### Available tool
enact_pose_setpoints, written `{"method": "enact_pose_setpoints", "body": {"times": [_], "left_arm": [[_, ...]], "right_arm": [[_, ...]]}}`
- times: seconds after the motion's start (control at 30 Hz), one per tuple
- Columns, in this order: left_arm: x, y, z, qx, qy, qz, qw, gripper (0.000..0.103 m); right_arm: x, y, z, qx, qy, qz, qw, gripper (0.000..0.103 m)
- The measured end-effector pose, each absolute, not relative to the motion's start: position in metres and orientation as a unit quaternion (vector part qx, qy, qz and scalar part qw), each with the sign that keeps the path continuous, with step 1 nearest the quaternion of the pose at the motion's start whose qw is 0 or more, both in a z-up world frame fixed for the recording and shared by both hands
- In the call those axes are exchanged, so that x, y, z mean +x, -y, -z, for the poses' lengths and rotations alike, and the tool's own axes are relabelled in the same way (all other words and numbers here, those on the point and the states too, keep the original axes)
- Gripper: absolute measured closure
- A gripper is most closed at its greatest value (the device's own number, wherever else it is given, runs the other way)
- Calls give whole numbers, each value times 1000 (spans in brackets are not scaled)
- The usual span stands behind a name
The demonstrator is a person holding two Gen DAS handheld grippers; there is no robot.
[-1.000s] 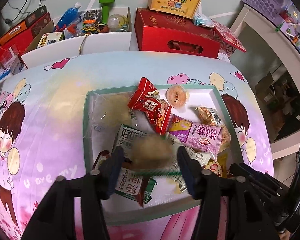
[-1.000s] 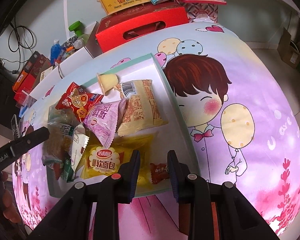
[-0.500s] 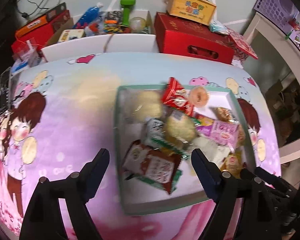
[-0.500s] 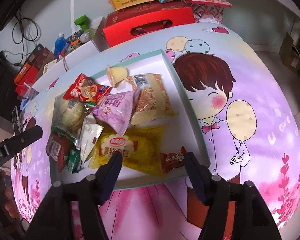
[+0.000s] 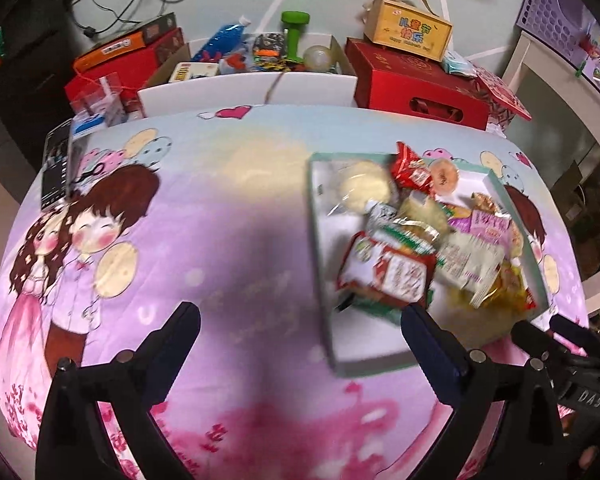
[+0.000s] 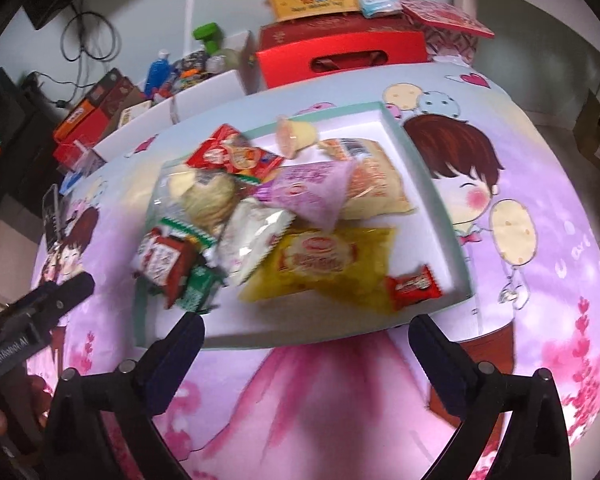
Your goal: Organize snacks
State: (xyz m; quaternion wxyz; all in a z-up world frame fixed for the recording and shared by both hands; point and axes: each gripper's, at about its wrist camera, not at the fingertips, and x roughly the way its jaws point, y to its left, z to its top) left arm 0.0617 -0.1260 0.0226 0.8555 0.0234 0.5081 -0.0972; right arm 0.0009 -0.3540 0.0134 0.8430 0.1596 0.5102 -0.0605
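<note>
Cartoon tablecloth (image 5: 228, 216), snack tray (image 6: 432, 204) heaped, blurry; left gripper (image 5: 300, 336), right gripper (image 6: 306, 344) just spread wide, both empty

"DA5" marks the right gripper (image 5: 592, 400); the left gripper (image 6: 16, 354) apparently reads "GenRobot.AI"
</note>
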Motion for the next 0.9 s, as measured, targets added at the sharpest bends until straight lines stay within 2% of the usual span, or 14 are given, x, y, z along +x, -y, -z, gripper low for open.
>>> {"method": "enact_pose_setpoints", "body": {"times": [0.4, 0.9], "left_arm": [[13, 62, 3, 35, -492, 65, 867, 3], [-5, 42, 14, 68, -475, 12, 877, 3]], "right_arm": [[-17, 280, -3, 141, -483, 29, 864, 0], [-44, 239, 25, 105, -451, 57, 885, 0]]}}
